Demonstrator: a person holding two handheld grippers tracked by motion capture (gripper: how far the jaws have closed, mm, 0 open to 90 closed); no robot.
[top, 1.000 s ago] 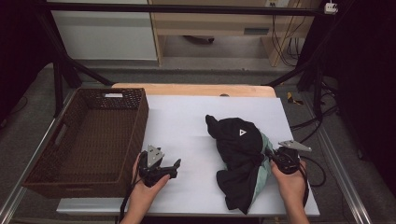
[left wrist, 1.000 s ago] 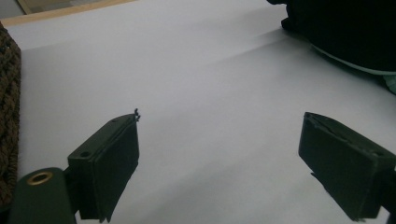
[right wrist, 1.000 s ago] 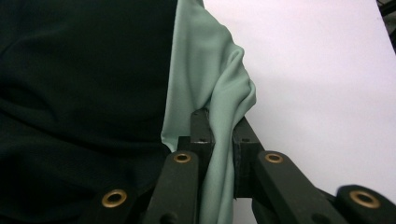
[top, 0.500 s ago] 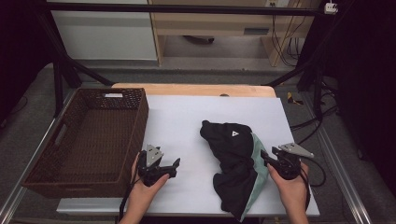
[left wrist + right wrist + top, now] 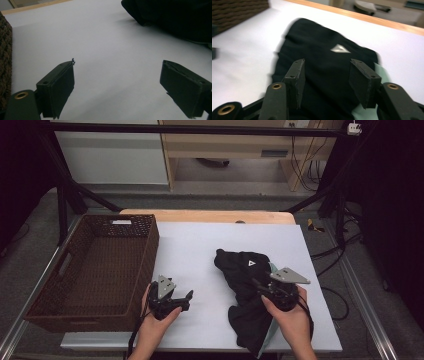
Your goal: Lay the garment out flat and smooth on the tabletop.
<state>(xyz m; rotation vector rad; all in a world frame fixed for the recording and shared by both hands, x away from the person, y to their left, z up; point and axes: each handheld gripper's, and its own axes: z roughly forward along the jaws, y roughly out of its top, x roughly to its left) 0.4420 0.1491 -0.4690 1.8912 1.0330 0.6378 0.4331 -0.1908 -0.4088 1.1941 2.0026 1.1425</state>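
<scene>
High view, black garment [image 5: 247, 290] – white triangle logo [image 5: 251, 263], right gripper [image 5: 264, 287] above, jaws apart.

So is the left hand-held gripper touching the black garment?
Apart. The left gripper view shows the left hand-held gripper open over bare white table, with the black garment lying well beyond its jaws.

the black garment [image 5: 248, 292] lies crumpled on the right half of the white table top, running from a bunched upper end near the middle of the table down to the near edge. a small pale triangular mark [image 5: 251, 263] sits on its upper part, facing up. a pale mint-green lining [image 5: 384, 72] peeks out along its right side and at the lower end.
</scene>
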